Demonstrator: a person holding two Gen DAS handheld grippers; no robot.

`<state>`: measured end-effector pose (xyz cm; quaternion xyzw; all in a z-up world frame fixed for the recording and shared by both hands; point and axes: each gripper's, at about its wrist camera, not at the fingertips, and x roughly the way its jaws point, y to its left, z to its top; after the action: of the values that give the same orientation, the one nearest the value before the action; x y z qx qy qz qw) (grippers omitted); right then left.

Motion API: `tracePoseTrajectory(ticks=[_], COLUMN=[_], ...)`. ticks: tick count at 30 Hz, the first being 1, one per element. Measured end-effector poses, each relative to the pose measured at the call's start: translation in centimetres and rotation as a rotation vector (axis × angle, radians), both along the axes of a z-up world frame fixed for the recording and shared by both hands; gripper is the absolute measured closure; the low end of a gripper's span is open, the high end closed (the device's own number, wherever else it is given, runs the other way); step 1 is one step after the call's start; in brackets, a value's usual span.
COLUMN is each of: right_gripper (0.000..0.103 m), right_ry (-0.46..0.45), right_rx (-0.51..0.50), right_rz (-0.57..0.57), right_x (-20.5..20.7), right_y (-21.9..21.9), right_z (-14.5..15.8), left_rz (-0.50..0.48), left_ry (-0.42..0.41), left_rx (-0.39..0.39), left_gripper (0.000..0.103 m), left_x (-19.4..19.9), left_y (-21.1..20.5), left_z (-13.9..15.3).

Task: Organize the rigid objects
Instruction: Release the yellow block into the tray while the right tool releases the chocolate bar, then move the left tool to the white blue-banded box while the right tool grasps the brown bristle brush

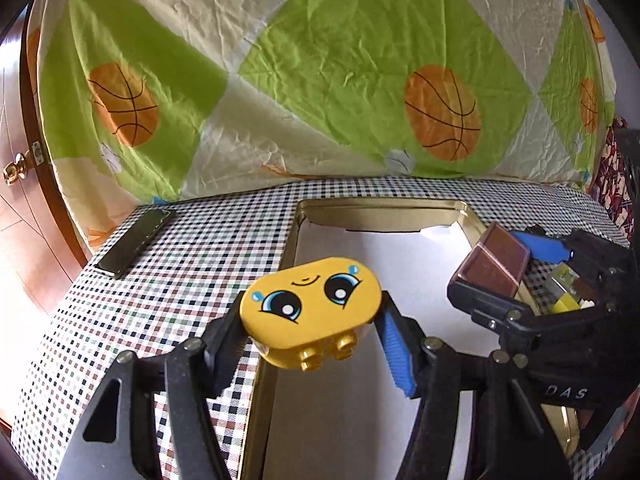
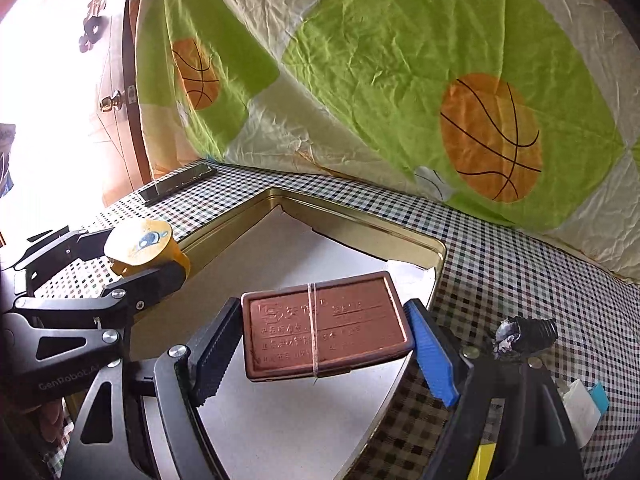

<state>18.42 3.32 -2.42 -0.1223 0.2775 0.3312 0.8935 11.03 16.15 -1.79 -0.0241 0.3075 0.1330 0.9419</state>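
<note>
Two tools hang over the gold tin tray, each clenched on one item. The left tool grips a yellow toy block with a cartoon face, above the tray's left rim. The right tool clamps a flat brown case bound by a thin elastic band, above the tray's white lining near its right rim. Left of the tray, well apart, a dark phone lies on the checked desk cloth. Just right of the tray sits a crumpled dark object, possibly a bulb base.
</note>
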Motion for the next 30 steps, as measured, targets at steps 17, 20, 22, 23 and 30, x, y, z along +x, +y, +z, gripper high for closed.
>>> tracePoseTrajectory(ticks=[17, 20, 22, 23, 30], right_gripper=[0.013, 0.013, 0.013, 0.013, 0.013], right_ry=[-0.109, -0.155, -0.180, -0.185, -0.160], right_rx=[0.003, 0.009, 0.020, 0.033, 0.053], right_rz=[-0.004, -0.021, -0.063, -0.086, -0.254], right_x=[-4.3, -5.7, -6.3, -6.4, -5.5], right_y=[-3.3, -6.9, -10.0, -11.6, -19.4], right_z=[1.4, 1.9, 2.0, 2.1, 1.0], left_rz=[0.049, 0.036, 0.009, -0.006, -0.143], left_ry=[-0.079, -0.131, -0.161, -0.178, -0.233], left_rx=[0.015, -0.016, -0.032, -0.038, -0.044], left_gripper=[0.001, 0.001, 0.001, 0.001, 0.001], left_x=[-1.8, -3.1, -3.9, -4.1, -4.5], left_y=[0.2, -1.7, -3.5, -4.5, -12.5], left_z=[0.6, 1.1, 1.2, 1.3, 1.2])
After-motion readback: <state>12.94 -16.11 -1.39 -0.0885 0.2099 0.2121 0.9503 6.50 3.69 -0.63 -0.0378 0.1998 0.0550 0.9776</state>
